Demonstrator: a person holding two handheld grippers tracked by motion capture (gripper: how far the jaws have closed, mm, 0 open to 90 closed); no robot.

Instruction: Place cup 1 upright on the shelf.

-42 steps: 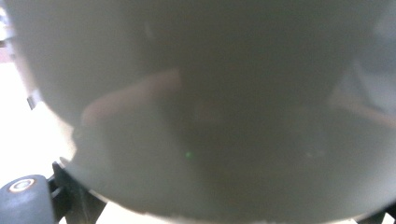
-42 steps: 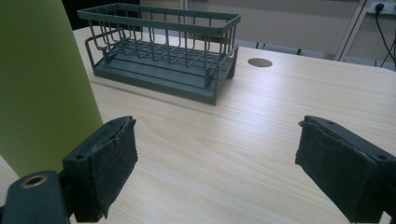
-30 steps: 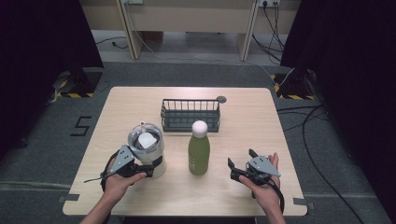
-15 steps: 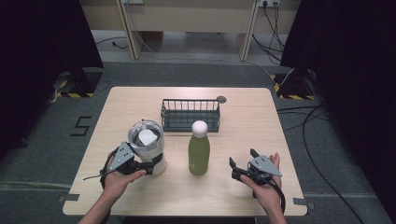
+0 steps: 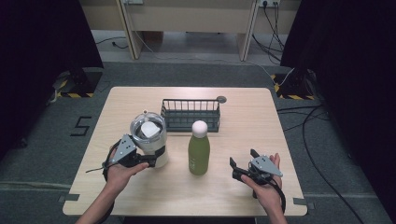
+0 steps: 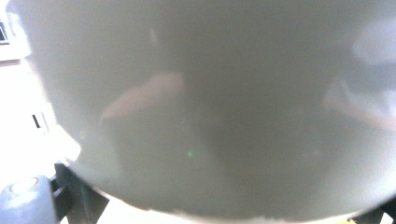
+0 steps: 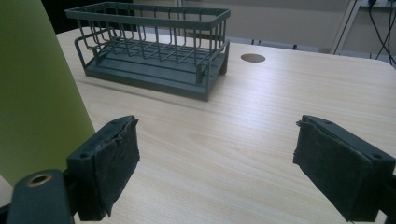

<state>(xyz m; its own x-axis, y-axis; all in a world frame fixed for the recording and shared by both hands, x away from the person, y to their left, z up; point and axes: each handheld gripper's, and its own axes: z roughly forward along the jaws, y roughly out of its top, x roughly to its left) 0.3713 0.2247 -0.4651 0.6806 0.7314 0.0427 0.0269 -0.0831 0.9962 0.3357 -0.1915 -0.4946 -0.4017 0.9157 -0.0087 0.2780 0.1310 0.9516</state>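
Left gripper (image 5: 150, 161) grips the blurred, cropped tumbler (image 6: 210, 107) at 9 o'clock; right gripper (image 7: 215, 172) wide open, empty. "5" (image 5: 81, 126) marks the floor.

Counted on the table (image 5: 243, 196): one wire basket (image 5: 190, 114), one green bottle (image 5: 199, 149), one steel tumbler (image 5: 150, 139), two grippers.
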